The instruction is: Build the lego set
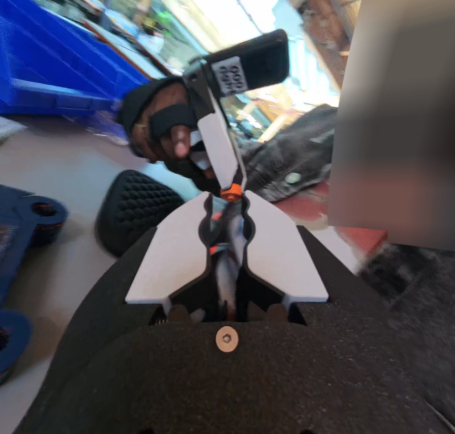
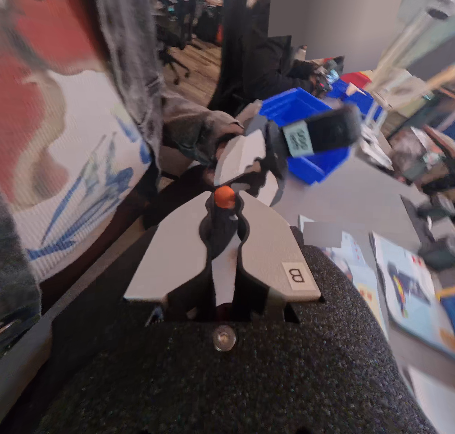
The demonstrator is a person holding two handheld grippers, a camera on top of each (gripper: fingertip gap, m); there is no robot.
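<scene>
A small orange lego piece (image 1: pixel 230 193) (image 2: pixel 224 196) sits where both grippers' tips meet, above the table. My right gripper (image 2: pixel 224 196) is shut on it; in the left wrist view it (image 1: pixel 232 188) comes down from above, held by a gloved hand (image 1: pixel 167 131). My left gripper (image 1: pixel 227 195) has its jaws nearly together, with a narrow gap around the piece. In the right wrist view its tips (image 2: pixel 222 183) touch the top of the piece. Whether it grips anything is unclear. Something dark (image 2: pixel 221 225) shows below the piece, blurred.
Blue bins (image 1: pixel 49 52) (image 2: pixel 295 116) stand at the back of the table. A black textured pad (image 1: pixel 138 208) and blue parts (image 1: pixel 37 212) lie at the left. Instruction booklets (image 2: pixel 406 286) lie at the right. The person's torso (image 2: pixel 73 151) is close by.
</scene>
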